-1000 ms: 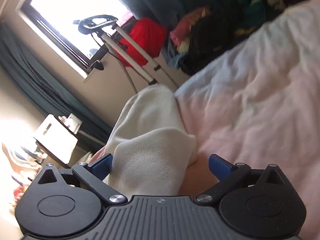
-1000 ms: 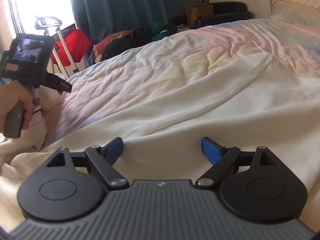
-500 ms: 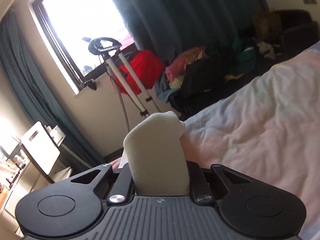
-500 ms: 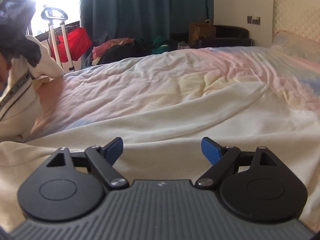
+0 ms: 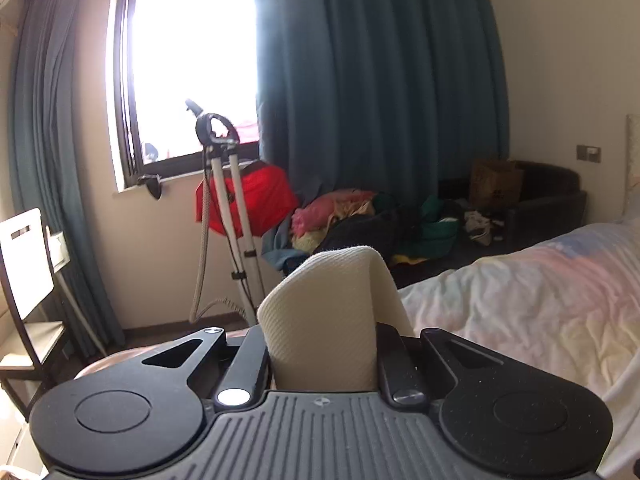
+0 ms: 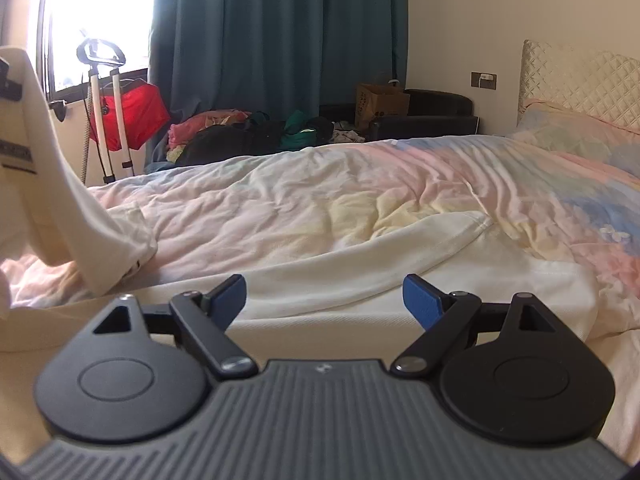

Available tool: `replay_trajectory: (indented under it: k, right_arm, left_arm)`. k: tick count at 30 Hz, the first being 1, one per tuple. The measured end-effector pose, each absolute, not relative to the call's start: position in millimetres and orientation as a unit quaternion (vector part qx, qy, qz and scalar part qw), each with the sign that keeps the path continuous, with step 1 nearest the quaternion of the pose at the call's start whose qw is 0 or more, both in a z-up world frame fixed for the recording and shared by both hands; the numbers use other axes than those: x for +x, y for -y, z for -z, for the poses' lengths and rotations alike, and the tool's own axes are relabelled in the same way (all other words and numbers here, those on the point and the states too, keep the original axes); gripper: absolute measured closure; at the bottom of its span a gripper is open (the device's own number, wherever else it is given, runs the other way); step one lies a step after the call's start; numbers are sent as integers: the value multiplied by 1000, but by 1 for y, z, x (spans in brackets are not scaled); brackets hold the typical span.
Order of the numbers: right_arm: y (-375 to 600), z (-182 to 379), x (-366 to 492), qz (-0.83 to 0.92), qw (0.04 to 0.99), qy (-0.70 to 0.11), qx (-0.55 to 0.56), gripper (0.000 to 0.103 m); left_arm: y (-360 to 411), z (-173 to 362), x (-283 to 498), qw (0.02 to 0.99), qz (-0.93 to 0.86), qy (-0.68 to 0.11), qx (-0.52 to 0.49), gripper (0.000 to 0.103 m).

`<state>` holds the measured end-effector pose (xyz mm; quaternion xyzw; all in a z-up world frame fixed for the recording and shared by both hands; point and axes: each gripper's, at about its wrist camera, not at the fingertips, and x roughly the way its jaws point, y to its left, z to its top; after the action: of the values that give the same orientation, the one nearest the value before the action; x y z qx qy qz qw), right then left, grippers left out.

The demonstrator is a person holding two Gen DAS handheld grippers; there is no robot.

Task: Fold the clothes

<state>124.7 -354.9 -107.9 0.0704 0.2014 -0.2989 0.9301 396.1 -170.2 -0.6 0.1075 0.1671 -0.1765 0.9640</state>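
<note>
Lifting is the change: the left gripper (image 5: 322, 354), which a second ago sat spread with cream cloth between its blue pads low at the bed edge, is now clamped on a fold of the cream garment (image 5: 328, 312) and raised. Its view has swung from bed surface to window and curtains; the pinched cloth stands up centre-bottom of that frame.

Bed (image 6: 360, 184) fills the middle and right of the right wrist frame, pastel duvet, rumpled. The garment lies across the lower half of that frame, a long cream panel running from lower left to right of centre, mostly flat on the duvet. At far left of the frame one end of it rises off the bed in a steep drape, pulled up toward the left gripper, which is only partly seen at the left edge.

Right gripper (image 6: 324, 300), bottom centre, has its fingers spread wide, blue pads apart, holding nothing, hovering just over the flat part of the cloth. It has barely shifted across the second.

Read for the task: one end of the garment is in a firm pinch and airborne, so a fold-over or a straightening pull looks underway; which one cannot be told here. Garment is not yet a folded stack.

Background top left: steamer stand (image 6: 102, 92), red bag, clothes pile.
</note>
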Motion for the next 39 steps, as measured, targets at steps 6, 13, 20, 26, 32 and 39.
replay_trajectory:
  k: [6, 13, 20, 26, 32, 39]
  right_arm:
    - [353, 117, 136, 293, 934, -197, 54, 16]
    - [348, 127, 150, 257, 943, -205, 60, 16]
    - [340, 114, 135, 231, 954, -179, 67, 16]
    - [330, 95, 107, 191, 967, -151, 69, 22]
    - [323, 86, 83, 130, 972, -163, 108, 23]
    - [320, 85, 61, 66, 965, -191, 166, 43]
  left_arm:
    - [196, 52, 447, 965, 132, -211, 89, 80]
    - [199, 53, 442, 958, 152, -233, 69, 36]
    - [158, -2, 309, 964, 154, -195, 91, 23]
    - [113, -46, 154, 979, 114, -136, 103, 13]
    - [81, -45, 70, 983, 101, -131, 83, 8]
    - [50, -20, 34, 983, 100, -139, 62, 8]
